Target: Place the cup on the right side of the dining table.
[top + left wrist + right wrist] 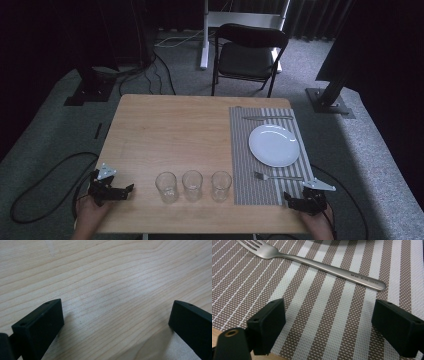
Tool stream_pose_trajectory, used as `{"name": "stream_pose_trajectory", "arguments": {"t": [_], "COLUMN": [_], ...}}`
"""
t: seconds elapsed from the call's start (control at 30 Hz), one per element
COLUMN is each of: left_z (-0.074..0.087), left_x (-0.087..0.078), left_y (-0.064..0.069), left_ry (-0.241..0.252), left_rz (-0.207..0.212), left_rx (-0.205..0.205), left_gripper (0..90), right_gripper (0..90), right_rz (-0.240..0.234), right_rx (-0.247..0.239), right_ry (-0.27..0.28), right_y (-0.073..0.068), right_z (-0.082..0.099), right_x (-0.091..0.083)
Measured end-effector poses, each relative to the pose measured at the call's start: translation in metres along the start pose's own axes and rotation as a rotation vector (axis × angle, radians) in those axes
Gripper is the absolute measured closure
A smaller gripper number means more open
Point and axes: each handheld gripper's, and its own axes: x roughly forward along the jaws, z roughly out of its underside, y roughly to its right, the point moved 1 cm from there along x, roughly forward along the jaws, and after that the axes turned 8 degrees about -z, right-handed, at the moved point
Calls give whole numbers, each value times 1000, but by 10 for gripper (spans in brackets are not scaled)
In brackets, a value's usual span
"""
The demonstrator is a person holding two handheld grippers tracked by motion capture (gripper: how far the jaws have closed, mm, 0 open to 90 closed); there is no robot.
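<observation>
The right gripper (329, 327), jaws spread and empty, hovers just short of a fork (317, 263) at twelve o'clock: thin, stiff, likely slippery steel, best pinched mid-handle. The left gripper (117, 322) gapes over bare table (105, 272).

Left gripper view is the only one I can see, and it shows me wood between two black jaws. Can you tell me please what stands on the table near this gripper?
Observer: Three empty clear glasses stand in a row to the right of the left gripper, apart from it.
Operator: Is there something more on the table?
Observer: Yes, a striped placemat lies at the table's right side, with a white plate on it.
Operator: Where is the other gripper?
Observer: The right gripper is open over the near edge of the placemat, and a fork lies just ahead of its jaws, untouched.
</observation>
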Motion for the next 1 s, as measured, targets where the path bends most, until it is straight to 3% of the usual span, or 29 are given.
{"name": "stream_pose_trajectory", "arguments": {"t": [1.0], "left_z": [0], "left_x": [0], "left_y": [0], "left_ry": [0], "left_rz": [1], "left_rx": [0], "left_gripper": [2], "right_gripper": [113], "right_rz": [-20], "right_rx": [-20], "right_ry": [-23], "right_y": [-1], "right_z": [-3], "right_x": [0]}}
